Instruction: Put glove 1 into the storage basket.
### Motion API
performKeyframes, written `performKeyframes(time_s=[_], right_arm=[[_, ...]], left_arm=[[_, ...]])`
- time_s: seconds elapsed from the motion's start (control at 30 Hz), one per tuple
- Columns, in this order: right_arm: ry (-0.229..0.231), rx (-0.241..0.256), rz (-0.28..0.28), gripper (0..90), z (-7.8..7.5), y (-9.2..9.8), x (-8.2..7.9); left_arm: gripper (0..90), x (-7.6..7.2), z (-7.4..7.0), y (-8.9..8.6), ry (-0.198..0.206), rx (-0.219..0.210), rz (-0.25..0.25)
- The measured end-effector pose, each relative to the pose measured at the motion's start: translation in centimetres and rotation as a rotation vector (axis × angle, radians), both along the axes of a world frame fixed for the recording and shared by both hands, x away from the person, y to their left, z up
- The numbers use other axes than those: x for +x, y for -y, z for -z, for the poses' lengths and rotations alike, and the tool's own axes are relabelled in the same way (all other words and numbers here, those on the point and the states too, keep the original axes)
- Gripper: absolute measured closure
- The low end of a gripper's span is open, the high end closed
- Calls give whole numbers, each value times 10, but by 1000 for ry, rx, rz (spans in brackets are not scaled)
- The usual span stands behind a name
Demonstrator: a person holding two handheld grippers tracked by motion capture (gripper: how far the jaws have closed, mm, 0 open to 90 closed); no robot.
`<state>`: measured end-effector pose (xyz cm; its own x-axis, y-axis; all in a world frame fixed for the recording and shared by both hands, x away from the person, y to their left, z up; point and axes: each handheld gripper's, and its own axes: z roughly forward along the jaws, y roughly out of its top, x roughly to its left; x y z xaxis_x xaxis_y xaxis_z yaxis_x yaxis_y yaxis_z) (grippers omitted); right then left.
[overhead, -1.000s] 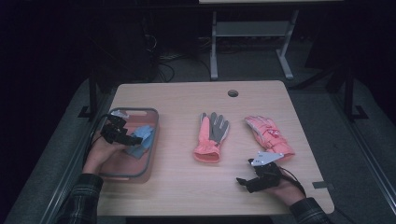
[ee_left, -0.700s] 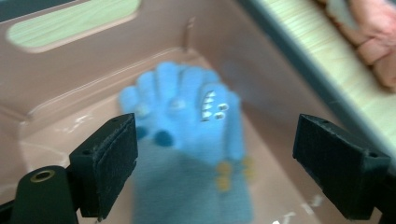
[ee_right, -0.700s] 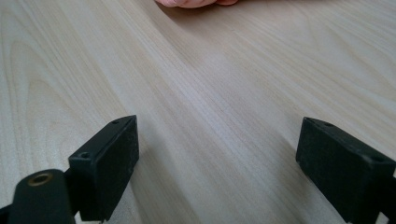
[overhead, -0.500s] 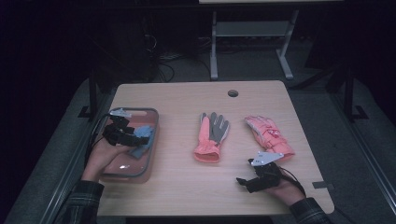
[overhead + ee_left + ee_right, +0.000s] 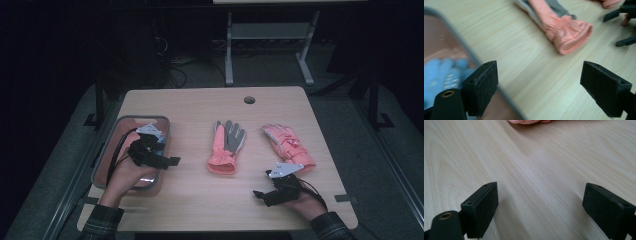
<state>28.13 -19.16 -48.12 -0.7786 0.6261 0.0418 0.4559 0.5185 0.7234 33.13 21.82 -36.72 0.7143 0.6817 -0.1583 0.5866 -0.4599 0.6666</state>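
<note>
From above the person's side, the high view looks down across the table (image 5: 210,107). Each gripper view skims close over the wood; the left one shares the salmon glove (image 5: 564,27) (image 5: 226,147) at one o'clock.

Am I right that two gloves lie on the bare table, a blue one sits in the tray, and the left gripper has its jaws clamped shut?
Nearly. The left gripper is not shut: the left gripper view shows its jaws wide apart, with nothing between them. The rest holds: the coral-and-grey glove and the pink glove lie on the table, and the blue glove sits in the tray.
</note>
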Motion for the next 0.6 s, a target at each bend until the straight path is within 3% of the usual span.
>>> performKeyframes(time_s=[0.2,0.4,0.6], right_arm=[[-1,0,0,125,0,0,0],[-1,1,1,125,0,0,0],[-2,2,2,125,0,0,0]], left_arm=[[142,-19,6,26,22,-2,28],[143,-31,13,39,37,6,42],[144,-47,30,57,30,25,76]])
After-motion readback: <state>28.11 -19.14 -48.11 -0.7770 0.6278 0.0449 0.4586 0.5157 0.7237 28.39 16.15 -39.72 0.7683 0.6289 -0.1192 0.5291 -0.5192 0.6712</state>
